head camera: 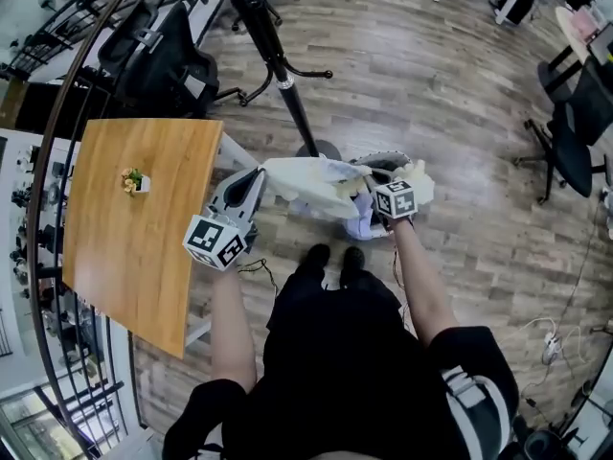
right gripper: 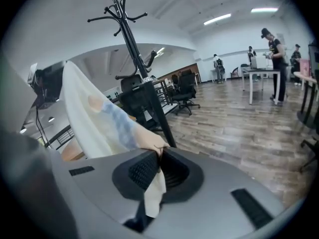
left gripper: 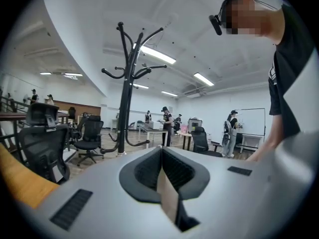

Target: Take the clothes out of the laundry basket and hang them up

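Observation:
A cream garment with a pale blue print hangs stretched between my two grippers, over the laundry basket on the floor. My left gripper is shut on its left end; a thin beige strip of cloth shows between the closed jaws of the left gripper. My right gripper is shut on the other end, and the garment rises from the right gripper in its own view. A lavender piece lies in the basket. The black coat rack stands just beyond.
A wooden table with a small potted plant stands at my left. Black office chairs sit behind it and another chair at the right. Cables lie on the wood floor. Several people stand far off.

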